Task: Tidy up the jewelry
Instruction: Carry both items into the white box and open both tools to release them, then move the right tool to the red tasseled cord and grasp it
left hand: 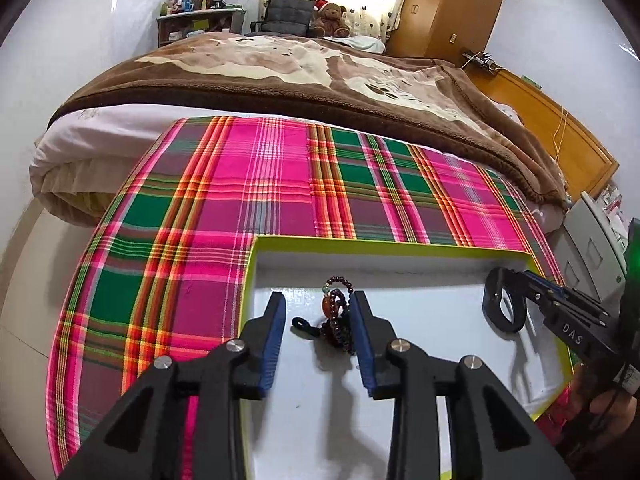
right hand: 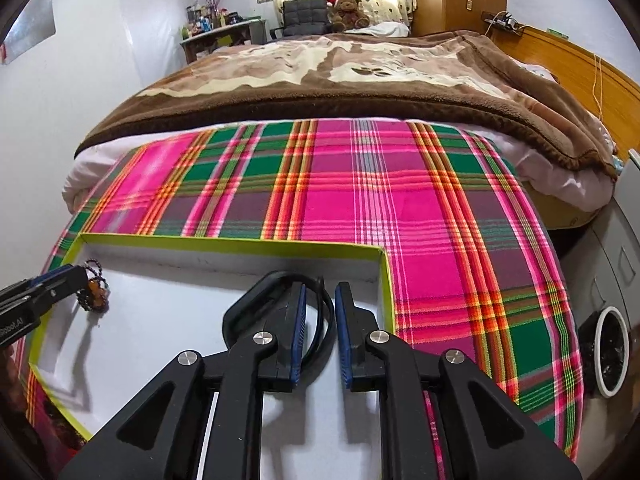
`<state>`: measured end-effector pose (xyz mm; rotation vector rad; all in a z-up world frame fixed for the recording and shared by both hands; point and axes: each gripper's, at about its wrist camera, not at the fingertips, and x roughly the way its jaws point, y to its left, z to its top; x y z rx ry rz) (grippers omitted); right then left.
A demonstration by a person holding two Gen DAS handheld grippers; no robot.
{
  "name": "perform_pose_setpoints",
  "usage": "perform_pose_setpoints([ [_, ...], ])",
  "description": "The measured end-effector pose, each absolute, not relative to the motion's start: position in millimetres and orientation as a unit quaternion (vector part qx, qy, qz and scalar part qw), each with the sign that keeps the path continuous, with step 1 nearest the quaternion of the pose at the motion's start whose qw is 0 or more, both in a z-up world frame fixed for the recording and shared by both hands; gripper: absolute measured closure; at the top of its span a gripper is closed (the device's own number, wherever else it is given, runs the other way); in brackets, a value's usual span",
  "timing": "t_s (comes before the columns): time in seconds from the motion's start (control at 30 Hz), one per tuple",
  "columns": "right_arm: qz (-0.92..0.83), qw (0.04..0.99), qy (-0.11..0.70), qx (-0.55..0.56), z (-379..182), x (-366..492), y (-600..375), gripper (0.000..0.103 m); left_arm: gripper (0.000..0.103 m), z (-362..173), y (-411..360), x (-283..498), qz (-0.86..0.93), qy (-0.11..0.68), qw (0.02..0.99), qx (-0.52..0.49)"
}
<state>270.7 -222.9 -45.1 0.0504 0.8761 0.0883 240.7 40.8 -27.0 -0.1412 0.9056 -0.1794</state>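
Left wrist view: beaded bracelet [left hand: 338,314] lies in the tray [left hand: 400,246] between the left gripper [left hand: 320,316]'s parted fingers, against the right one.

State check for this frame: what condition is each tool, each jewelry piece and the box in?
Left tool: open, astride the bead bracelet.
Bead bracelet: heaped in the box.
Right tool: open, around the black band.
Black band: between the pads, on the box floor.
Box: lidless, on plaid cloth.
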Motion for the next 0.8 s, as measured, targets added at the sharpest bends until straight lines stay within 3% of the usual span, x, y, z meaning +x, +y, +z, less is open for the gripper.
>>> perform_pose_setpoints([
  [0.17,0.046,0.907,0.417,0.029,-40.3,266.7,-222.0,0.087,0.065,-22.7,39.8,235.4,-0.089,0.436,0.893,-0.071],
  [0.23,0.047,0.909,0.413,0.03,-37.1,262.6,-222.7,0.085,0.056,-19.3,39.6,231.7,-0.094,0.433,0.894,-0.068],
  [0.3,0.052,0.911,0.407,0.033,-32.9,256.9,-223.7,0.079,0.056,-15.2,41.7,225.9,-0.099,0.428,0.895,-0.072],
  [0.37,0.061,0.915,0.396,0.035,-25.8,245.9,-225.9,0.062,0.055,-10.1,45.3,218.6,-0.1,0.422,0.898,-0.078],
  [0.8,0.091,0.914,0.391,0.06,-22.9,170.2,-271.2,0.061,0.045,-8.0,87.6,150.5,-0.123,0.399,0.897,-0.145],
])
